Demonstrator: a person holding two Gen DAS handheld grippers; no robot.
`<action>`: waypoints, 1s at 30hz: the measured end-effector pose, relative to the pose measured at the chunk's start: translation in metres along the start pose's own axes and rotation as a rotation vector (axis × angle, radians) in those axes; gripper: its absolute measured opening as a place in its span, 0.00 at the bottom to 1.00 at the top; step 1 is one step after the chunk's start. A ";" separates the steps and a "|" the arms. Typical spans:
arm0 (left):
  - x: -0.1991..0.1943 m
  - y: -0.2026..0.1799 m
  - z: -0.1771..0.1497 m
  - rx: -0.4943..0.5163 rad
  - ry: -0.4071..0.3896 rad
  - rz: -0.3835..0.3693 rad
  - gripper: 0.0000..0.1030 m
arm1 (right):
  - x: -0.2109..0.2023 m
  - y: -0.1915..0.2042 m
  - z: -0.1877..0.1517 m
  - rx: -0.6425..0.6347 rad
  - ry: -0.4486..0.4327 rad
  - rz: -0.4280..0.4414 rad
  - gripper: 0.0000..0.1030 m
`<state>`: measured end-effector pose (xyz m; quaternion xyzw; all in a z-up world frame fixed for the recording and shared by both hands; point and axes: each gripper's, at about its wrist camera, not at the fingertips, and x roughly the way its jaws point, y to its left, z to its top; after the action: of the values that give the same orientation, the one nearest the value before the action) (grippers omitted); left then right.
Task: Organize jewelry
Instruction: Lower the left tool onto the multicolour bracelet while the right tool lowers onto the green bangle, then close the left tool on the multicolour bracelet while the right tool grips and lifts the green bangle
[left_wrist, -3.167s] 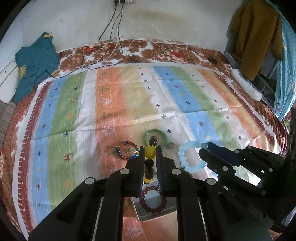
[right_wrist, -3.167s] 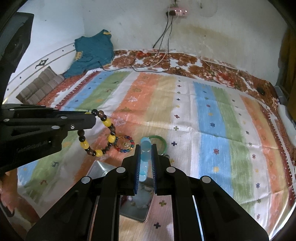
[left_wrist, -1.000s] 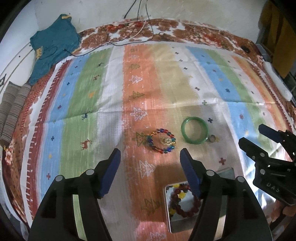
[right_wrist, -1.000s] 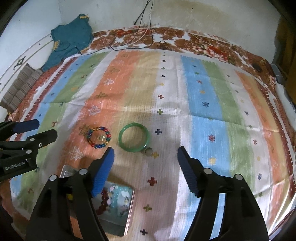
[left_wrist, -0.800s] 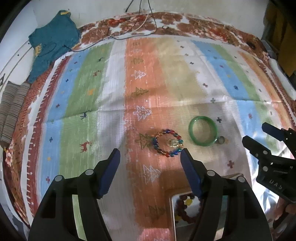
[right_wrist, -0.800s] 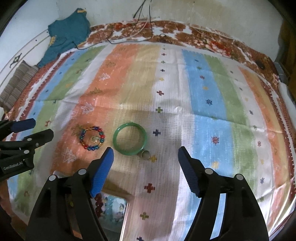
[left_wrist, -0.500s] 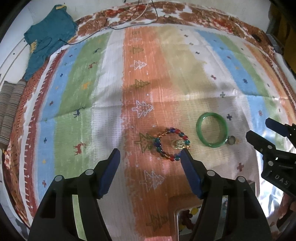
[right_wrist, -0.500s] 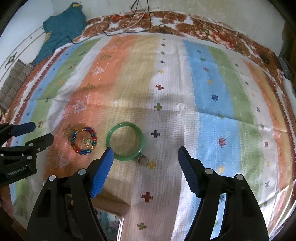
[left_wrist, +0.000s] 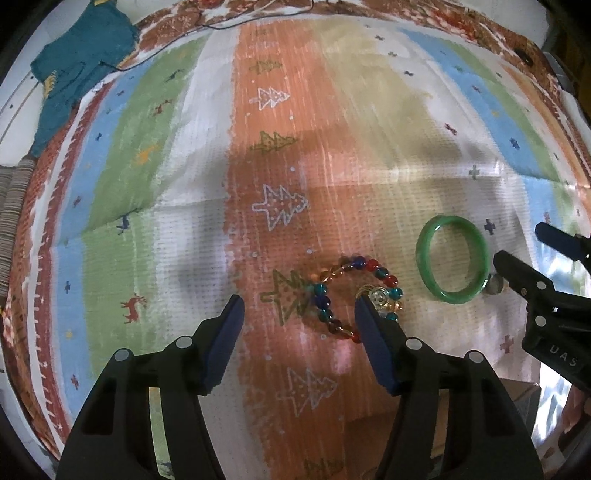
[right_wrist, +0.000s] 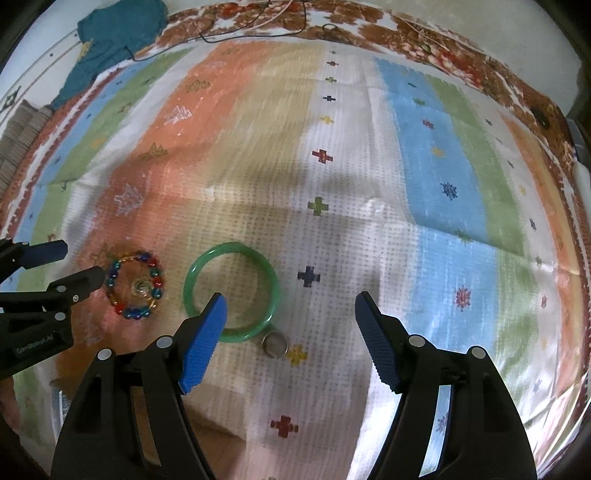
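- The left hand-held gripper (left_wrist: 297, 314) hangs wide open over the striped bedspread (left_wrist: 184, 147), holding nothing; the beaded bracelet (left_wrist: 354, 295) lies at lower centre, partly behind its right finger.
- The right hand-held gripper (right_wrist: 290, 312) is likewise spread and empty, above the green bangle (right_wrist: 232, 291) and a small ring (right_wrist: 275, 344) touching it.
- The bangle looks rigid, smooth and probably breakable: pinch across its band. The bracelet should flex; grip the beads.

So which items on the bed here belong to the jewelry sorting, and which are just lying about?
Part of the job:
- multicolored bead bracelet
- green bangle
- small metal ring, touching the bangle's near edge
- left hand-held gripper and right hand-held gripper, both open and empty

Just lying about:
- teal garment
- black cable
- striped blanket
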<state>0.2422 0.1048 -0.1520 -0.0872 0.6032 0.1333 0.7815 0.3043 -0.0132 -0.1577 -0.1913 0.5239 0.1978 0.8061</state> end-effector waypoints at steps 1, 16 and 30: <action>0.002 0.000 0.001 -0.002 0.004 -0.001 0.59 | 0.001 0.000 0.001 -0.004 -0.005 -0.010 0.65; 0.032 -0.009 0.004 0.048 0.063 0.026 0.53 | 0.039 0.004 0.006 -0.042 0.073 -0.004 0.43; 0.032 -0.005 0.001 0.037 0.053 0.013 0.09 | 0.033 0.005 0.004 -0.032 0.050 0.020 0.08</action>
<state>0.2526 0.1041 -0.1826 -0.0722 0.6267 0.1247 0.7658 0.3172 -0.0032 -0.1869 -0.2038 0.5426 0.2096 0.7875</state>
